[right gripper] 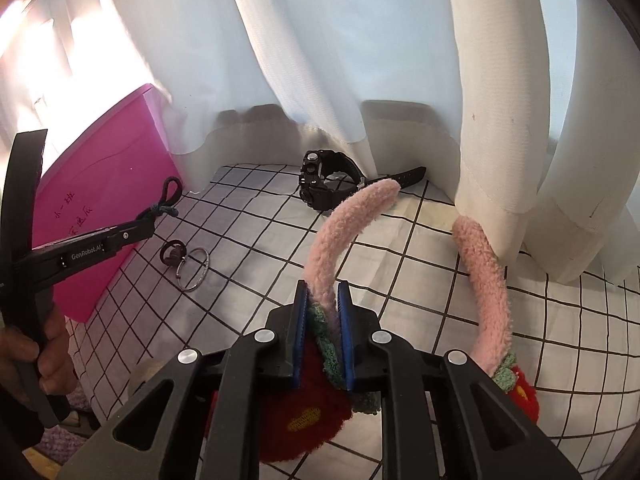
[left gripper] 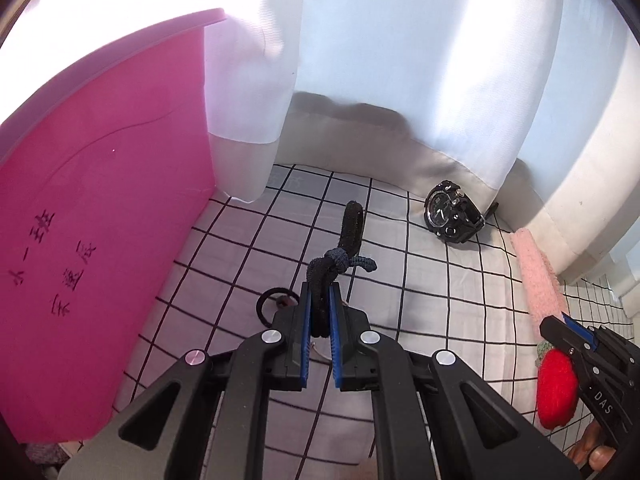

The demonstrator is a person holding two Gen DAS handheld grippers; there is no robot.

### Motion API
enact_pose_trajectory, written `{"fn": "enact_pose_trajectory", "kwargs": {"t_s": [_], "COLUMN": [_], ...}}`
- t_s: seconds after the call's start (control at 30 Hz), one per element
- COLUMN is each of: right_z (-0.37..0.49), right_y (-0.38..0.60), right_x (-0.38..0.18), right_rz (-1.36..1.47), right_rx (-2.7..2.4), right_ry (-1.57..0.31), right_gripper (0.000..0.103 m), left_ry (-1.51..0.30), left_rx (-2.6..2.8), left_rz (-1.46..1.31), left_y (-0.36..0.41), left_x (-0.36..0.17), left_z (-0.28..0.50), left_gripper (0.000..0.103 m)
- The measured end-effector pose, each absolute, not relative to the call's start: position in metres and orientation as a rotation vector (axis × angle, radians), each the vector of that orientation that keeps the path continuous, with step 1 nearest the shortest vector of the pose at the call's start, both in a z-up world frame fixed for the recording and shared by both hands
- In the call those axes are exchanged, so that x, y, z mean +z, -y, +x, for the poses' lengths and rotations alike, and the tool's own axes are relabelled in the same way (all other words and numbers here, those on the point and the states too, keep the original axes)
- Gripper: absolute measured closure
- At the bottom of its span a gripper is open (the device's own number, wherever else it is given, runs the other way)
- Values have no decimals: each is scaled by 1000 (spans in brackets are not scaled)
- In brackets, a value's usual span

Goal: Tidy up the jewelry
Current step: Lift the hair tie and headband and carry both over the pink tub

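Note:
My left gripper (left gripper: 320, 292) is shut on a dark knotted hair tie (left gripper: 352, 224), whose loop sticks out past the fingertips above the checked cloth (left gripper: 440, 320). The right wrist view shows the left gripper (right gripper: 150, 220) side-on with the hair tie (right gripper: 170, 188) at its tip. My right gripper (right gripper: 323, 290) is shut on a pink fuzzy headband (right gripper: 340, 220) near its green and red knitted strawberry (right gripper: 304, 416). The headband arches right, its far end against the curtain. From the left wrist, the right gripper (left gripper: 562, 318) and headband (left gripper: 536, 276) sit at the right edge.
A black wristwatch (right gripper: 320, 184) lies at the curtain's (right gripper: 340, 60) foot. A small dark ring with a bead (right gripper: 173, 254) and a thin silver bangle (right gripper: 196, 270) lie on the cloth. A pink box (left gripper: 100, 220) with handwriting stands at left. A hand (right gripper: 24, 360) holds the left gripper.

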State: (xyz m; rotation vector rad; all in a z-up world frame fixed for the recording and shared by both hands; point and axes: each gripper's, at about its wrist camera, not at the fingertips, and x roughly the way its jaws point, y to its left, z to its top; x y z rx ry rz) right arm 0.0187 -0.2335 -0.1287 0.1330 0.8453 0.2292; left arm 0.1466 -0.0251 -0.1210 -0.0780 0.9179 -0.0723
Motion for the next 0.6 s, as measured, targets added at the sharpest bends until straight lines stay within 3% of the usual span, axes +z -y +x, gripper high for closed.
{"fn": "enact_pose_trajectory", "kwargs": {"t_s": [0.6], "right_z": [-31], "right_y": [250], "right_x": [-54], "right_rz": [134], "right_rx": [447], "right_ry": [-756], "right_gripper": [91], "left_ry": [-859], "left_rx": [46], "left_rz": [-192], "left_y": [17], "left_x": [-48], "left_z": [41], "left_gripper": [94]}}
